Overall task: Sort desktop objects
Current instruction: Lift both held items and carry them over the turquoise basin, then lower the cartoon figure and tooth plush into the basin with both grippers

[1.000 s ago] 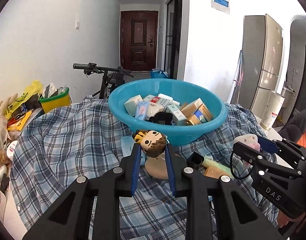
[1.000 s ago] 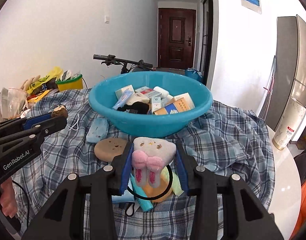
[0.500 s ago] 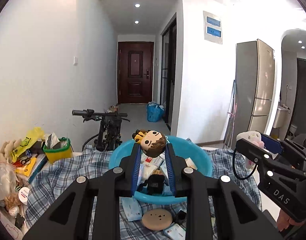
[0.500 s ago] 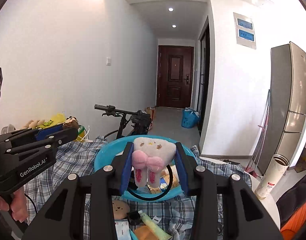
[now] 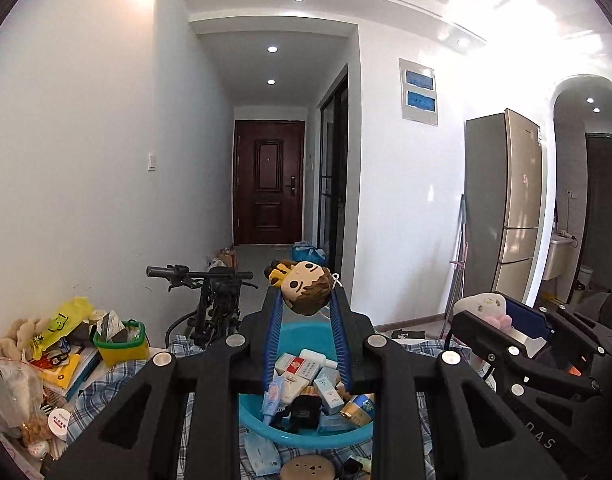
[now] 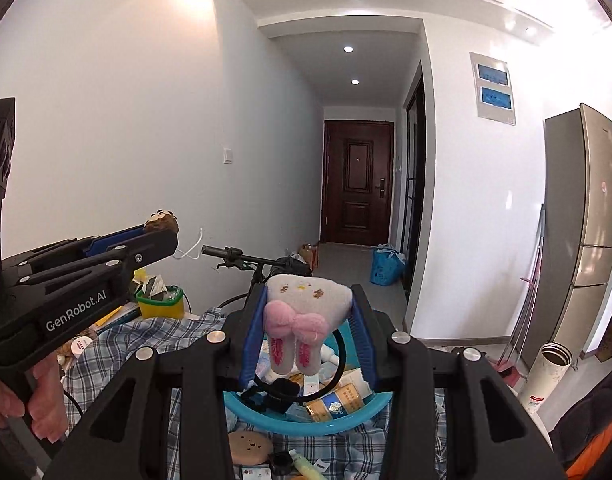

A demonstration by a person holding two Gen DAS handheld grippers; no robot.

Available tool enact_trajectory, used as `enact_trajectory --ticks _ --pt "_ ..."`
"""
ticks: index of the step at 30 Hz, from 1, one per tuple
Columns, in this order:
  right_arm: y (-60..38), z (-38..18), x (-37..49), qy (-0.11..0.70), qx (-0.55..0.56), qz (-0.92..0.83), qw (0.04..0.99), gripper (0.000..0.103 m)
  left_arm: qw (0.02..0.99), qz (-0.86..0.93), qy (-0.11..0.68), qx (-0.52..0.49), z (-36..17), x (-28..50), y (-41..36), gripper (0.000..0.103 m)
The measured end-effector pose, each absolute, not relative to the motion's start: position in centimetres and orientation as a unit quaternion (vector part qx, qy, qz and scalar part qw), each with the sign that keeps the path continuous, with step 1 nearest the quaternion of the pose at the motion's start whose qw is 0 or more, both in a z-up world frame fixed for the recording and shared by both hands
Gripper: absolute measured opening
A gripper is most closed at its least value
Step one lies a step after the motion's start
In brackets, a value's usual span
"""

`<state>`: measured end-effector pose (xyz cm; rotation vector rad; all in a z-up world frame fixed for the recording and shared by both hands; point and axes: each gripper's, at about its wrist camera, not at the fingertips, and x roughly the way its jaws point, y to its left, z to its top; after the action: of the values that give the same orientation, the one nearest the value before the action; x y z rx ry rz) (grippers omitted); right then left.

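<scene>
The left hand-held gripper clamps a brown-haired plush doll head; the right hand-held gripper clamps a grey tooth-shaped plush with pink bow, both above the turquoise plastic basin.

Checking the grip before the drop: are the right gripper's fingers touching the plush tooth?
Touching. The right wrist view shows both blue fingers pressed against the sides of the plush tooth, held above the blue basin.
</scene>
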<state>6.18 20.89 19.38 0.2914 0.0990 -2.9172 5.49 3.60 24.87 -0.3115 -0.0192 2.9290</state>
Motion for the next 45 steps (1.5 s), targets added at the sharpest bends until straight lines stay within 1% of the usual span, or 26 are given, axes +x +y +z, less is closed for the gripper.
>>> enact_trajectory --ticks 9,15,21,25,27,30,33,38,42,45 --pt "21.0 19.0 5.8 0.034 0.104 -0.989 0.099 0.039 0.093 0.989 -0.004 -0.118 23.6 4.7 3.5 0.026" --pt "21.2 18.3 3.6 0.029 0.111 -0.989 0.089 0.039 0.089 0.989 -0.002 -0.119 22.1 2.4 4.0 0.026" --pt "21.1 17.4 -0.9 0.032 0.135 -0.987 0.079 0.039 0.073 0.988 -0.018 -0.134 20.1 -3.9 3.7 0.026" --pt "20.7 16.6 -4.4 0.047 0.142 -0.987 0.066 0.039 0.066 0.99 -0.002 -0.124 18.8 -8.0 4.2 0.026" --pt "20.8 16.4 -6.3 0.042 0.156 -0.985 0.065 0.039 0.068 0.99 -0.001 -0.126 18.0 -9.9 4.5 0.026" --pt "20.4 16.2 -7.8 0.063 0.148 -0.986 0.051 0.039 0.066 0.99 0.011 -0.126 16.8 -12.2 4.7 0.026" --pt "20.4 16.1 -9.5 0.055 0.154 -0.985 0.059 0.039 0.065 0.989 0.016 -0.135 16.0 -14.3 4.8 0.026" --pt "20.1 15.7 -13.0 0.059 0.162 -0.984 0.047 0.039 0.058 0.987 -0.02 -0.149 15.6 -17.6 3.8 0.026" --pt "20.7 15.6 -15.6 0.045 0.175 -0.983 0.035 0.039 0.047 0.988 -0.016 -0.146 16.0 -19.5 3.7 0.026" --pt "21.0 15.6 -16.5 0.041 0.179 -0.983 0.028 0.039 0.046 0.988 0.002 -0.146 15.9 -20.1 4.2 0.026"
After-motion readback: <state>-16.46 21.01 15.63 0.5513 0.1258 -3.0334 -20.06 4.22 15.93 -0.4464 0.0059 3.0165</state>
